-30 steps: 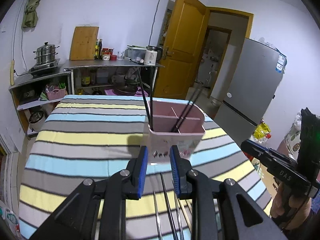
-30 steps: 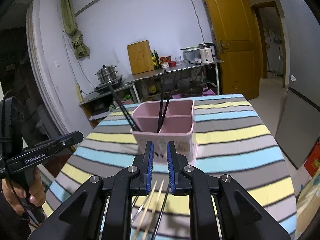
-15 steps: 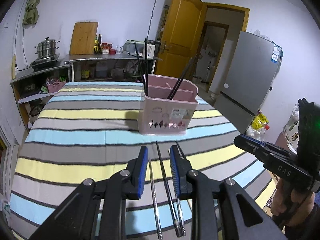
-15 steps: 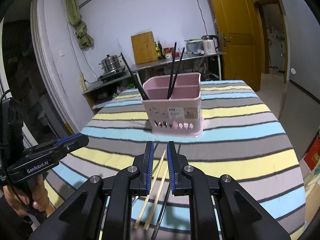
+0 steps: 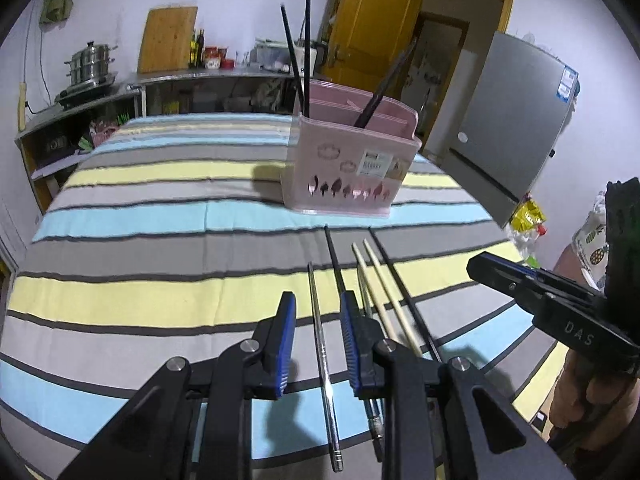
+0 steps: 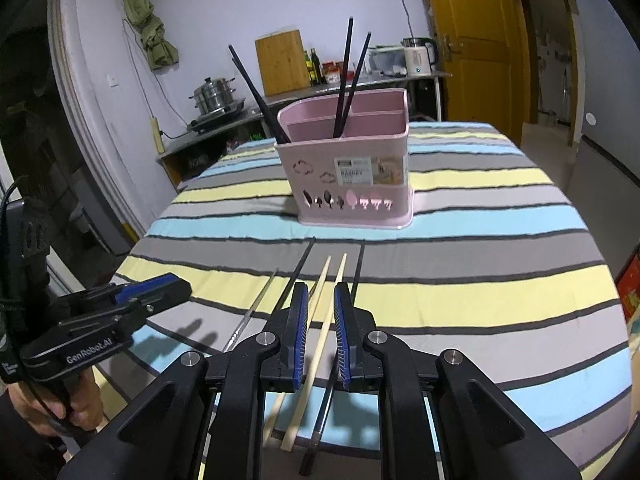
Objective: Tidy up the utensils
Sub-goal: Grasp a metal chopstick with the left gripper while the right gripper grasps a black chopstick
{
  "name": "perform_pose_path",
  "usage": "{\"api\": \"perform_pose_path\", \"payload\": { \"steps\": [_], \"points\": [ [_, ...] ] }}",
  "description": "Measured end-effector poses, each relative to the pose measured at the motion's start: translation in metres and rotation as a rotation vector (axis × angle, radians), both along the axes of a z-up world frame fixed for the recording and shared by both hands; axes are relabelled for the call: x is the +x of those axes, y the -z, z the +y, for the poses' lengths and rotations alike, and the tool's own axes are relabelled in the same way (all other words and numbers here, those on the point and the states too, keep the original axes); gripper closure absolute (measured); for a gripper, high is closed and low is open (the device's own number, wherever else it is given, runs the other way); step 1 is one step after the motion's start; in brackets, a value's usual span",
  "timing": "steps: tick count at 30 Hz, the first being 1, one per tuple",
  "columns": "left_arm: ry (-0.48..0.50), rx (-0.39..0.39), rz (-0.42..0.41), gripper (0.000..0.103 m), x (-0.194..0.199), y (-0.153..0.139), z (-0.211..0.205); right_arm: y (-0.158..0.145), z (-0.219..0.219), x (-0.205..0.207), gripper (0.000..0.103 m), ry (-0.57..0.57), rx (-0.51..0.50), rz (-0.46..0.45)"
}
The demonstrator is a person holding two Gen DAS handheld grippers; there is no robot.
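Observation:
A pink utensil holder (image 5: 352, 156) (image 6: 352, 172) stands on the striped table with black chopsticks (image 6: 346, 84) upright in it. Loose chopsticks lie in front of it: a metal one (image 5: 322, 344), black ones (image 5: 334, 258) and two wooden ones (image 5: 380, 292) (image 6: 326, 308). My left gripper (image 5: 316, 332) is open, low over the metal chopstick, which lies between its fingers. My right gripper (image 6: 320, 320) is open, low over the wooden chopsticks, one between its fingers. Each gripper shows in the other's view, the right one (image 5: 540, 300) and the left one (image 6: 108, 316).
The table has a striped cloth (image 5: 160, 220). Behind it are a counter with a steamer pot (image 5: 90, 66), a cutting board (image 5: 168, 40), a kettle (image 6: 418, 58), a yellow door (image 5: 364, 20) and a grey fridge (image 5: 516, 120).
Both grippers have pulled back from the pink holder and dropped low over the loose chopsticks. Both stay open and empty.

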State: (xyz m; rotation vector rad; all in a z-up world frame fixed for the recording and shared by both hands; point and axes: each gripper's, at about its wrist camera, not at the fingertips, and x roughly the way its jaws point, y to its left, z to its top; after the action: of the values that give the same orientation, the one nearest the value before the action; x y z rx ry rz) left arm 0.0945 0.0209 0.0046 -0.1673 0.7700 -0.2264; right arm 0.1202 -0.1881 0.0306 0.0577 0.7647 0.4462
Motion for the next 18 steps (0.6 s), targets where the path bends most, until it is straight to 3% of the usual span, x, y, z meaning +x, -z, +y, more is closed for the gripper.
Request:
{"api": "perform_pose_path", "payload": {
  "steps": [18],
  "points": [
    [0.045, 0.065, 0.144, 0.081, 0.04, 0.051, -0.022, 0.035, 0.025, 0.02, 0.09, -0.047, 0.03, 0.124]
  ]
}}
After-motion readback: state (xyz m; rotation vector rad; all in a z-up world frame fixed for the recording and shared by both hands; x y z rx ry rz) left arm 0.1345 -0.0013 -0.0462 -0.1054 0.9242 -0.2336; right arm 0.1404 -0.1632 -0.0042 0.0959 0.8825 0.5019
